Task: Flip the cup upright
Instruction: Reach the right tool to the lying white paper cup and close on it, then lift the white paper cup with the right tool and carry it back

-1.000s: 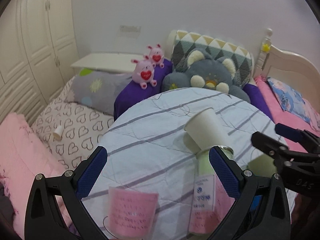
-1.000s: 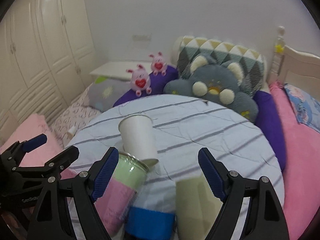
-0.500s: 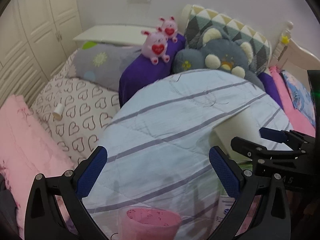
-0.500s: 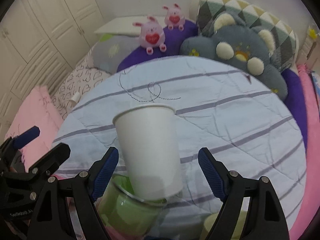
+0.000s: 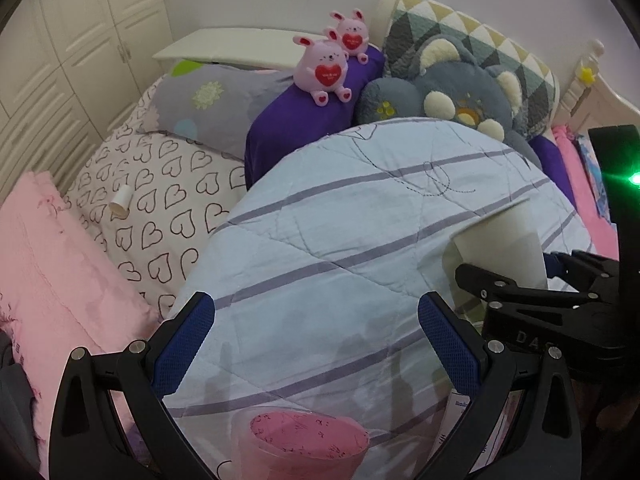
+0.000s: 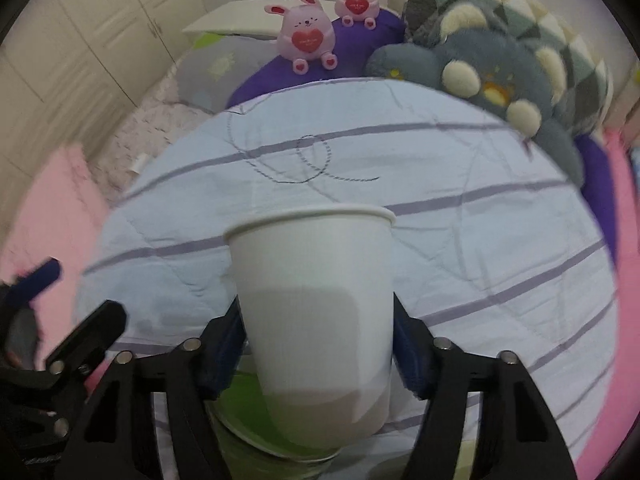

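A white paper cup [image 6: 316,296] fills the middle of the right wrist view, its rim towards the far side. My right gripper [image 6: 318,344] is shut on the white paper cup, one blue pad on each side of its lower wall. The cup's base rests on a green can [image 6: 248,432]. In the left wrist view the cup [image 5: 500,240] shows at the right edge, held by the right gripper [image 5: 532,280]. My left gripper [image 5: 316,344] is open and empty over the striped quilt [image 5: 340,248].
A pink cup [image 5: 304,444] stands below the left gripper. A grey bear plush [image 6: 492,64], two pink bunnies [image 6: 306,40] and pillows lie at the far side. A pink pillow [image 5: 52,280] lies left. The left gripper [image 6: 52,320] shows at the right wrist view's left edge.
My right gripper has closed its jaws onto the white paper cup and moved in on it. The left gripper has shifted slightly left, still open.
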The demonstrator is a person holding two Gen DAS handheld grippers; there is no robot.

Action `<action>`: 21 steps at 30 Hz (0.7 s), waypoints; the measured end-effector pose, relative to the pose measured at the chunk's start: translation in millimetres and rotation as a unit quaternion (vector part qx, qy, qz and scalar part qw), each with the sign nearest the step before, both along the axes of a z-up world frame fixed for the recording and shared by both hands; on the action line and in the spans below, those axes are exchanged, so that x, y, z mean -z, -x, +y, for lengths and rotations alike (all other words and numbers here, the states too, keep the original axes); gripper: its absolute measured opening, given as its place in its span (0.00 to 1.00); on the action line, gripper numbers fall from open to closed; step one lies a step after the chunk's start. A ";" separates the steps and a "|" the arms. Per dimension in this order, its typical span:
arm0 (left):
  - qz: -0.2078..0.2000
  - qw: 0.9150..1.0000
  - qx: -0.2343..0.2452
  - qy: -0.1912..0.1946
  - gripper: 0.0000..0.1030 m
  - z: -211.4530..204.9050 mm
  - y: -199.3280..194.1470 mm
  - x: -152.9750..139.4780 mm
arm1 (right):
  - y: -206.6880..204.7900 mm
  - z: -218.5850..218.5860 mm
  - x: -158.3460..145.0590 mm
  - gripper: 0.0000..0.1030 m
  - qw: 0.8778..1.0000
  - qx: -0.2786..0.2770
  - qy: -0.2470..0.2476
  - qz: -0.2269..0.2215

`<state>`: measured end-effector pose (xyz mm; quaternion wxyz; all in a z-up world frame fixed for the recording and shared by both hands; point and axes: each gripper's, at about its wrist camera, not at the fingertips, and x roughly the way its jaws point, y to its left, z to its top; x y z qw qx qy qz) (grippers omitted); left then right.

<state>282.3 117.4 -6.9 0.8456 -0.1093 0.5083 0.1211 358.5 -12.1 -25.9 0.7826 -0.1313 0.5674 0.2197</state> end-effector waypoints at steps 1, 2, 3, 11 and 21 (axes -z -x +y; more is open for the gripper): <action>0.000 1.000 0.000 -0.001 1.00 0.0 -0.4 -0.2 | 0.6 -0.6 -0.5 0.63 1.000 0.000 -0.002 0.002; -0.002 1.000 -0.001 -0.002 1.00 0.1 -0.5 -1.2 | 0.9 -1.3 -1.6 0.63 1.000 0.001 -0.007 0.005; -0.003 1.000 -0.002 -0.003 1.00 0.3 -0.3 -2.6 | -0.1 -3.3 -2.5 0.63 1.000 0.002 -0.014 0.008; -0.005 1.000 -0.003 -0.010 1.00 -0.2 2.8 -15.3 | -6.0 -18.9 -25.9 0.63 0.999 0.028 -0.043 -0.005; -0.040 0.999 0.031 -0.014 1.00 -26.6 13.8 -48.9 | 12.6 -54.3 -65.8 0.63 0.995 0.061 -0.068 -0.048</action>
